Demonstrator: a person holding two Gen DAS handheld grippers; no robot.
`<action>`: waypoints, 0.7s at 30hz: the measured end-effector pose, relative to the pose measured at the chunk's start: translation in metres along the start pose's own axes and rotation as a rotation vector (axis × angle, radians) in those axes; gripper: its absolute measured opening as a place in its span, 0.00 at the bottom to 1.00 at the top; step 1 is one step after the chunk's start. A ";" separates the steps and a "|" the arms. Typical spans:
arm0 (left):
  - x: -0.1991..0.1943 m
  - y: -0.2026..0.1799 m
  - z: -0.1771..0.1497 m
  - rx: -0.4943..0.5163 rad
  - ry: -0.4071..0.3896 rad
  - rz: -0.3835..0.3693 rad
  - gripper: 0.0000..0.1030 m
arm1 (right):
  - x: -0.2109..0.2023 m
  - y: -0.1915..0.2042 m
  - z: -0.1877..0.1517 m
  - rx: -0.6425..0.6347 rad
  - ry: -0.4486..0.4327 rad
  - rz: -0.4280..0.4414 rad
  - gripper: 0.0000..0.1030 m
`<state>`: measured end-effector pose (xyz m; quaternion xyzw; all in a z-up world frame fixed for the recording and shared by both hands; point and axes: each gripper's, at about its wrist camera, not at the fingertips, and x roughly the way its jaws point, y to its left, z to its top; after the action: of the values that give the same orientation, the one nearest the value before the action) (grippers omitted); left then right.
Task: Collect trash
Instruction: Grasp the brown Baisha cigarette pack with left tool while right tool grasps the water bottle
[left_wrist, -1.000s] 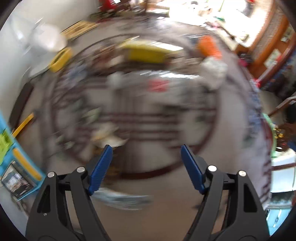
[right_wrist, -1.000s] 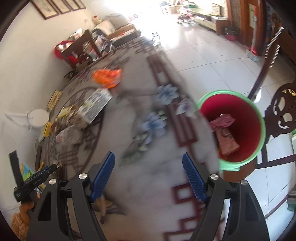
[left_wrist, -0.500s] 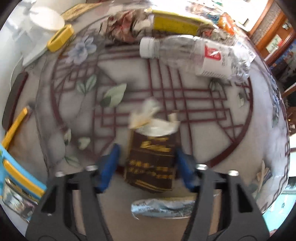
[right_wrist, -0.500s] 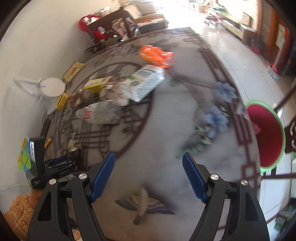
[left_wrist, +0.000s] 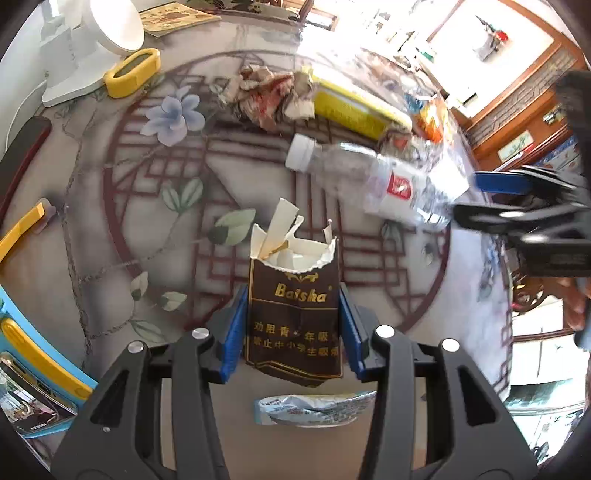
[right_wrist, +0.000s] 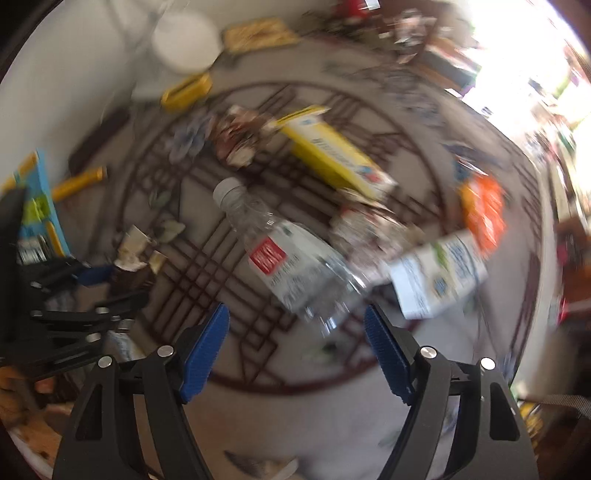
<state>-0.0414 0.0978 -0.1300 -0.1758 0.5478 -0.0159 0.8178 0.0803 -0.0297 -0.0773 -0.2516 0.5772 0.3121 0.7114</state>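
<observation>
In the left wrist view, my left hand-held gripper (left_wrist: 293, 326) has just been closing and its blue pads now clamp the sides of the brown cigarette pack (left_wrist: 294, 314), torn top pointing to 12 o'clock. A second ago those jaws stood wide over a blurred bench (left_wrist: 110, 229); half a second ago they straddled the pack. So I judge this piece secured and ready to lift. A flattened silver wrapper (left_wrist: 314, 408) lies just beyond it at 6 o'clock, and a clear plastic bottle (left_wrist: 369, 181) lies at 1 o'clock, with the right hand-held gripper (left_wrist: 517, 199) coming in at 3 o'clock beside it

In the right wrist view, blurred by motion, my right hand-held gripper (right_wrist: 295, 350) stands apart and empty, unchanged in width. It has swung away from the red bin seen earlier, which is now out of view, and the plastic bottle (right_wrist: 284, 254) sits just ahead between the open fingertips at 12 o'clock, untouched. A yellow box (right_wrist: 332, 155) and a white carton (right_wrist: 439, 273) lie farther on. I judge the bottle is its next target
</observation>
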 end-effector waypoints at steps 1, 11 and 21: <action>-0.002 0.002 0.001 -0.006 -0.002 -0.005 0.43 | 0.010 0.003 0.005 -0.026 0.026 -0.009 0.71; 0.009 0.026 0.000 -0.106 0.032 -0.015 0.43 | 0.071 0.009 0.024 -0.139 0.154 -0.039 0.60; 0.013 0.019 0.009 -0.099 0.031 -0.022 0.43 | 0.042 -0.008 -0.023 0.057 0.052 0.145 0.57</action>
<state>-0.0312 0.1149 -0.1438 -0.2217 0.5586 -0.0005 0.7993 0.0765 -0.0449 -0.1227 -0.1970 0.6210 0.3395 0.6785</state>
